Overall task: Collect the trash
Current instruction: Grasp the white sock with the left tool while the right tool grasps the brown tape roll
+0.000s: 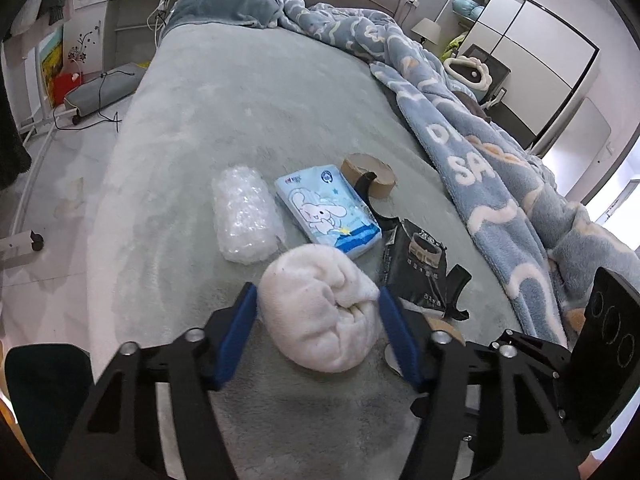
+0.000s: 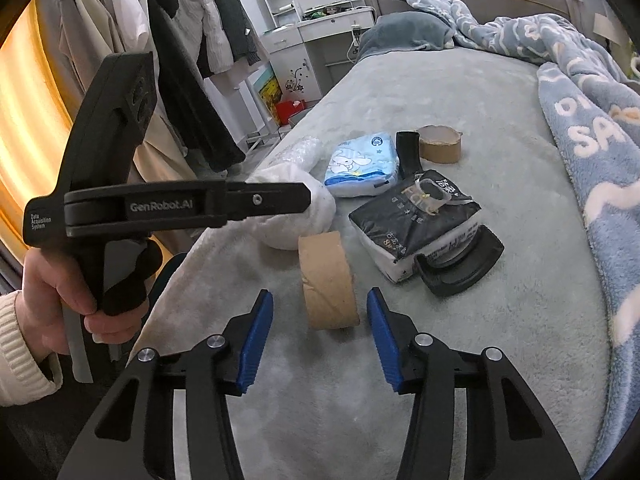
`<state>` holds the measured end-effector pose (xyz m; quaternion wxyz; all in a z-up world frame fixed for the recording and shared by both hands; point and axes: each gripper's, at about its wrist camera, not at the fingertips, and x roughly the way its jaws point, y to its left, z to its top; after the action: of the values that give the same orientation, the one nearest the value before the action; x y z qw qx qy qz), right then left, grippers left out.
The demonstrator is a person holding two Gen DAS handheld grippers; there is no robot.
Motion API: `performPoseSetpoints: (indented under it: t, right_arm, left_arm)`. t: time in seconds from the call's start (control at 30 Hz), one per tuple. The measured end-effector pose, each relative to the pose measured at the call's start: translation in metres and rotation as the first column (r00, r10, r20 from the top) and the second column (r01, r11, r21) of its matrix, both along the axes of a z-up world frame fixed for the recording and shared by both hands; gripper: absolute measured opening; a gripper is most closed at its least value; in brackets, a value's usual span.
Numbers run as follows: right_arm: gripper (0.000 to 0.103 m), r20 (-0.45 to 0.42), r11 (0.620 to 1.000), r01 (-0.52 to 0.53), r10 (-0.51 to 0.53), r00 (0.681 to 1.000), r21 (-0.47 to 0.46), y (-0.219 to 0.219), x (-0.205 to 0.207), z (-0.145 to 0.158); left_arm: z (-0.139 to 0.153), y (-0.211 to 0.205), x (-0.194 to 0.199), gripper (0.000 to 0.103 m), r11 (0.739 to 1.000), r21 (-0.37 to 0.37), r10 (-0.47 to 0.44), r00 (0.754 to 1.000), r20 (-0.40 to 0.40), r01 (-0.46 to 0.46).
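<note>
- closing in: left gripper (image 1: pixel 318 300) has its blue pads against the sides of the white towel roll (image 1: pixel 320 312), holding it on the grey bed cover (image 1: pixel 240 100).
- right gripper (image 2: pixel 320 312) narrow, straddling the brown tape roll (image 2: pixel 328 280), pads apart from it.
- next, i'd judge: squeeze, lift.
- blue blanket (image 1: pixel 480 152) at two o'clock, bubble wrap (image 1: pixel 244 216) at eleven.
</note>
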<state>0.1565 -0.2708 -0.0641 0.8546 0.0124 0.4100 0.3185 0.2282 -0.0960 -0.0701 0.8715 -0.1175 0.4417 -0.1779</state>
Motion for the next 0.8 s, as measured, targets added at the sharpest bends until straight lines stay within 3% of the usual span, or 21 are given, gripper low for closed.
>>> performPoseSetpoints:
  t: [0.2,0.6,0.8]
  right_arm:
    - [0.05,-0.002,1.0,0.008,-0.008,1.0,-0.009,0.005,0.007,0.001]
    - [0.05,-0.004,0.999,0.026,-0.026,1.0,-0.046,0.015,0.021,-0.001]
    - [0.042,-0.011,0.997,0.028,-0.029,1.0,-0.077,0.025,0.028,-0.004]
  left_arm:
    - [0.004,-0.001,-0.004,0.039,0.999,0.019,-0.033,0.999,0.014,0.033]
    - [0.029,0.025,-0.018,0.039,0.999,0.036,-0.017,0.994,0.105,0.013]
    - [0.036,0.047,-0.022,0.039,1.0,0.03,0.004,0.993,0.116,-0.008]
